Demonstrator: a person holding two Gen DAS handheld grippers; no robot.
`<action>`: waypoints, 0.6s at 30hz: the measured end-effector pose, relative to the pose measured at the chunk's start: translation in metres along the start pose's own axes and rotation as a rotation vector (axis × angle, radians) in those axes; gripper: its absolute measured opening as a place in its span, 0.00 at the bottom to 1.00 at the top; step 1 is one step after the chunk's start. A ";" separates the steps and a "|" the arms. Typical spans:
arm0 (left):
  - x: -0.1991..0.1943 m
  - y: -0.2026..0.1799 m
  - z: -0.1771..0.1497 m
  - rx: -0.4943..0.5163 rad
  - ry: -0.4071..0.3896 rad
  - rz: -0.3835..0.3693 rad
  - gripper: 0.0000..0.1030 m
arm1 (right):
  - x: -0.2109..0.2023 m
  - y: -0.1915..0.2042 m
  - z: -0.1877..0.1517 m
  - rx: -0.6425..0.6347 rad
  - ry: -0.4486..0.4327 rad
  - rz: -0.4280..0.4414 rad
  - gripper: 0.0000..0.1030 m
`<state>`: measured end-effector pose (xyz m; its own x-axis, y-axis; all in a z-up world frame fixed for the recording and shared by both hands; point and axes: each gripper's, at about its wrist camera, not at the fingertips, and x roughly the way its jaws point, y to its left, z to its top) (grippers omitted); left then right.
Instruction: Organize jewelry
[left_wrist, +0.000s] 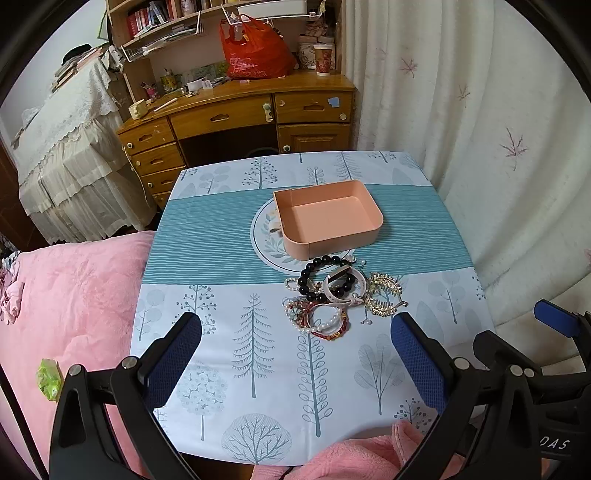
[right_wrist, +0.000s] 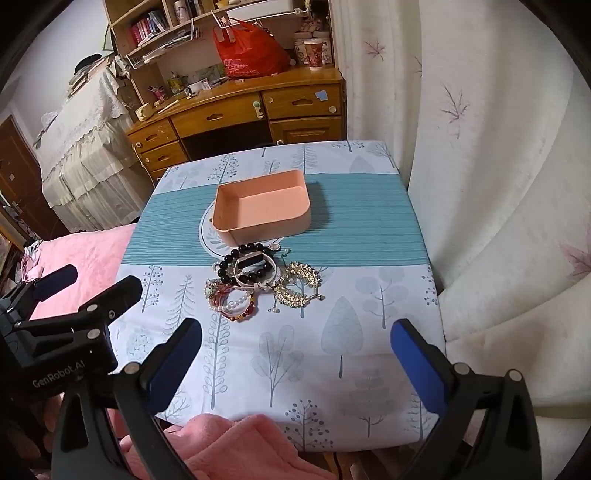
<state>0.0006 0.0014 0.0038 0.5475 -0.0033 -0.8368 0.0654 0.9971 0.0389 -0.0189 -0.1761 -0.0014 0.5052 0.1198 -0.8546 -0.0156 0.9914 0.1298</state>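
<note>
A counter covered by a pale cloth printed with trees and crossed by a teal striped band fills the middle of both views. Beside it on the left lies a bed under a pink blanket, and a white curtain with faint leaf prints hangs along the right. Behind the counter stands a wooden desk with drawers, carrying a red plastic bag and a paper cup.

The left gripper hovers above the near part of the counter, its blue-padded jaws spread wide and holding nothing. The right gripper hangs just beside it at a like height, jaws also wide apart and empty.

A peach tray with low walls sits on the teal band, partly over a round leaf-patterned mat; nothing shows inside it. The jewelry pile lies just in front of the tray on the cloth, between the tray and the grippers. In it, a black bead bracelet lies nearest the tray, touching a white watch band. A gold leaf-shaped piece rests on the right side, and a pearl bracelet tangled with a red beaded one lies nearest the grippers.
</note>
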 end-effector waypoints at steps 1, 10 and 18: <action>-0.001 0.000 0.000 -0.003 -0.002 0.003 0.98 | 0.000 0.000 0.000 0.000 -0.001 0.001 0.99; 0.001 -0.003 -0.001 -0.007 -0.006 0.013 0.98 | -0.002 0.000 0.006 -0.002 -0.004 0.008 0.99; 0.000 -0.010 0.003 -0.004 -0.014 0.025 0.98 | -0.001 -0.005 0.004 -0.005 -0.015 0.013 0.99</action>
<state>0.0026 -0.0092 0.0045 0.5602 0.0209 -0.8281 0.0484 0.9972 0.0579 -0.0158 -0.1819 0.0014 0.5181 0.1314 -0.8452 -0.0267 0.9901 0.1376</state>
